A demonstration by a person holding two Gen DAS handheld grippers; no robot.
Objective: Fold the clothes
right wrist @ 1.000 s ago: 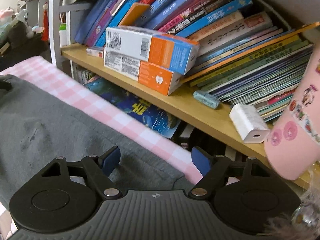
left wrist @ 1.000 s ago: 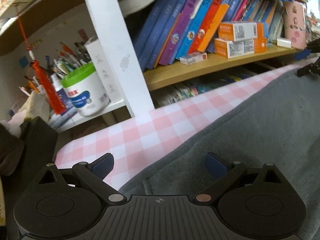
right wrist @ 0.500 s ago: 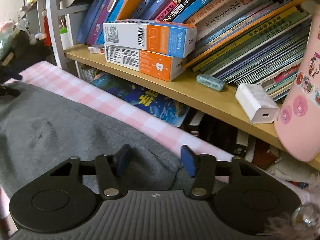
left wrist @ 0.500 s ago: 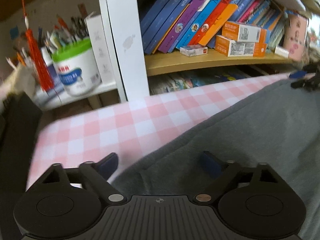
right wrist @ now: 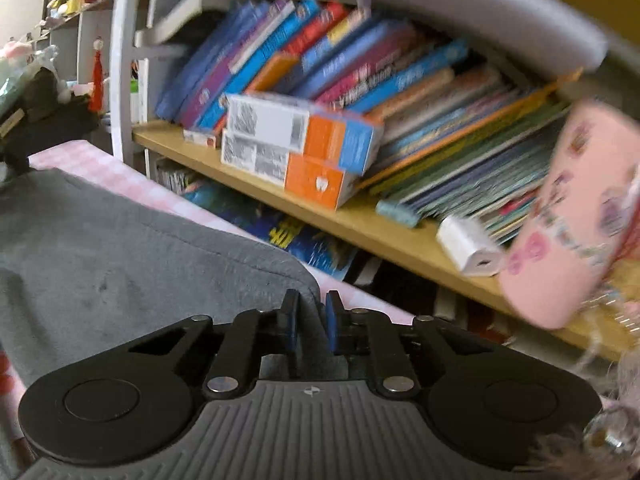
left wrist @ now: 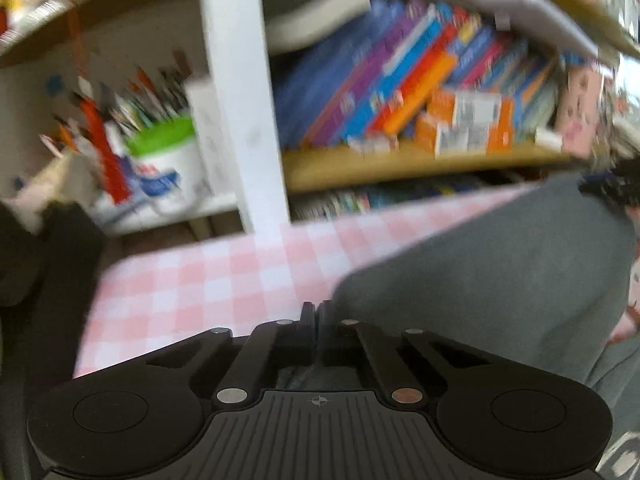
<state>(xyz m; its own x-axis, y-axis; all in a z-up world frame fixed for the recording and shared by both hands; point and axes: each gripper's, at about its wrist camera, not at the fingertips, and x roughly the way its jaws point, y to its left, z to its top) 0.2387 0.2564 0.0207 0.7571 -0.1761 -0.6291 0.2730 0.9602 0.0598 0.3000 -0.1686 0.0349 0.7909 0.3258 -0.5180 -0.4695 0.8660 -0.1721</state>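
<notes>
Two grippers clamp grey garment edge over pink-checked worktop: left gripper just pinched tight, right gripper just closing on fold; bookshelf behind.

Grey garment on pink-and-white checked cloth; orange boxes.

The garment lies on the cloth-covered table, its far edge running along the table's far side. The left gripper sits at its near left corner, the right gripper at its right corner. Beyond the table stands a bookshelf; 2 boxes are stacked on it before the leaning books. Left of the upright, a tub sits.
</notes>
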